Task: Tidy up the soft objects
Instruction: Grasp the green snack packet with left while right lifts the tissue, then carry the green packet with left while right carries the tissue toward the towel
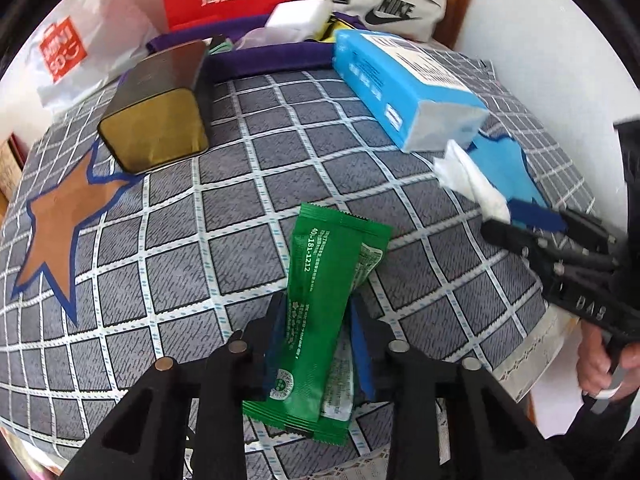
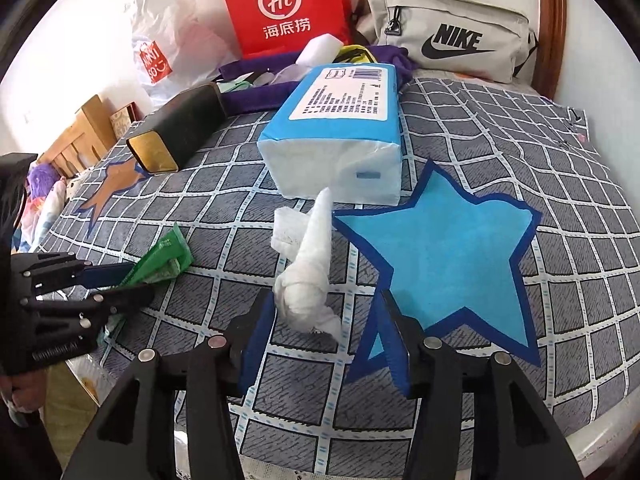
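Broadly, everything lies on a grey checked cloth (image 2: 280, 380) spread over a round table, with an orange star (image 1: 60, 224) printed on one side and a blue star (image 2: 452, 252) on the other. Against the wall stand a red paper bag (image 2: 288, 4), a grey Nike pouch (image 2: 448, 32) and a white plastic bag (image 2: 164, 36). Next in bulk is the blue tissue pack (image 2: 340, 128), lying just behind the blue star, and a dark tin with a gold end (image 1: 156, 120), which rests near the orange star.

Smaller are the two green sachets (image 1: 320, 308), overlapping near the table's front edge. The left tool (image 1: 316, 344) is clenched on them, both pads pressing their sides. Smallest is the twisted white tissue (image 2: 308, 268), lying at the blue star's edge. The right tool (image 2: 324, 340) straddles its lower end with jaws released: the tissue sits by the left pad, and the other pad stands clear of it.

As a judgement, the sachets are slick and stacked, so the lower one could slip out if lifted. The tissue is limp; a pinch at its tip may unroll it or drag it across the cloth.
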A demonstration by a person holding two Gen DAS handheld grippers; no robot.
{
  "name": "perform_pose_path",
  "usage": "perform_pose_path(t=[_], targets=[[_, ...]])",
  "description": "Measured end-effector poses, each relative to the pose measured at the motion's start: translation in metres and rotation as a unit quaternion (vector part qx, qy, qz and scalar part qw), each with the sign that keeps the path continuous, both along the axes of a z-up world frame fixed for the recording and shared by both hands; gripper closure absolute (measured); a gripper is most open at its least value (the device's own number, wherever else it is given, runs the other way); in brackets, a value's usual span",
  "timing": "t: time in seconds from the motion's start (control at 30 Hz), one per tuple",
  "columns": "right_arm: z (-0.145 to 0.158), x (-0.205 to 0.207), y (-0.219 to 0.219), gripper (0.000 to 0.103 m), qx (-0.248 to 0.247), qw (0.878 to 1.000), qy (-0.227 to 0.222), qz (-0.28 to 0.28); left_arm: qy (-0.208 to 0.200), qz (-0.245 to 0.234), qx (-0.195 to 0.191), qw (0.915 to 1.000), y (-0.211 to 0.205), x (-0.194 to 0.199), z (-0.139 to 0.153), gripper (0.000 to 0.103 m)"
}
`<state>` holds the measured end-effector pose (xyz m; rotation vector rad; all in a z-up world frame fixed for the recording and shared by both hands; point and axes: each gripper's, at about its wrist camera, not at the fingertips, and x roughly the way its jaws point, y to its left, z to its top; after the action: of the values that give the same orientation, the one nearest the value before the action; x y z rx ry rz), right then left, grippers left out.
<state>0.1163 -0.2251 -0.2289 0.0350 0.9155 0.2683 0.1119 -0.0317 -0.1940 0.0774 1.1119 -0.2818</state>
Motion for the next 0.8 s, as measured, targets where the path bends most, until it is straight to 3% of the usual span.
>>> perform_pose_path(t=[0.07, 0.2, 0.3, 0.37, 0.43, 0.47, 0.63, 0.8], targets=[[-0.003, 0.001, 0.002, 0.043, 0.002, 1.0, 0.0, 0.004, -0.007, 0.005, 0.0, 1.0, -0.002, 0.0, -0.001, 0.071], [-0.005, 0.002, 0.011, 0.043, -0.018, 1.0, -0.023, 0.002, -0.035, 0.01, 0.031, 0.9989, -0.013, 0.002, -0.004, 0.076], [-0.006, 0.004, 0.013, 0.044, -0.029, 0.999, -0.037, -0.003, -0.028, 0.02, 0.018, 0.9992, -0.009, 0.006, -0.003, 0.078], [-0.007, 0.005, 0.017, 0.061, -0.057, 0.997, -0.049, -0.013, -0.018, 0.03, -0.001, 0.9994, -0.003, 0.008, -0.002, 0.079], [-0.005, 0.006, 0.019, 0.071, -0.055, 0.997, -0.05, -0.009, -0.012, 0.038, -0.014, 0.9991, 0.002, 0.008, -0.002, 0.08], [-0.004, 0.008, 0.017, 0.085, -0.048, 0.998, -0.047, -0.008, -0.011, 0.041, -0.017, 0.999, 0.004, 0.007, -0.002, 0.08], [0.001, 0.008, 0.008, 0.085, -0.014, 0.999, -0.034, -0.005, -0.007, 0.056, -0.03, 0.998, 0.011, 0.003, 0.0, 0.081], [0.019, -0.002, 0.004, 0.085, 0.014, 0.998, -0.053, 0.014, -0.009, 0.063, -0.036, 0.9973, 0.016, 0.001, 0.007, 0.081]])
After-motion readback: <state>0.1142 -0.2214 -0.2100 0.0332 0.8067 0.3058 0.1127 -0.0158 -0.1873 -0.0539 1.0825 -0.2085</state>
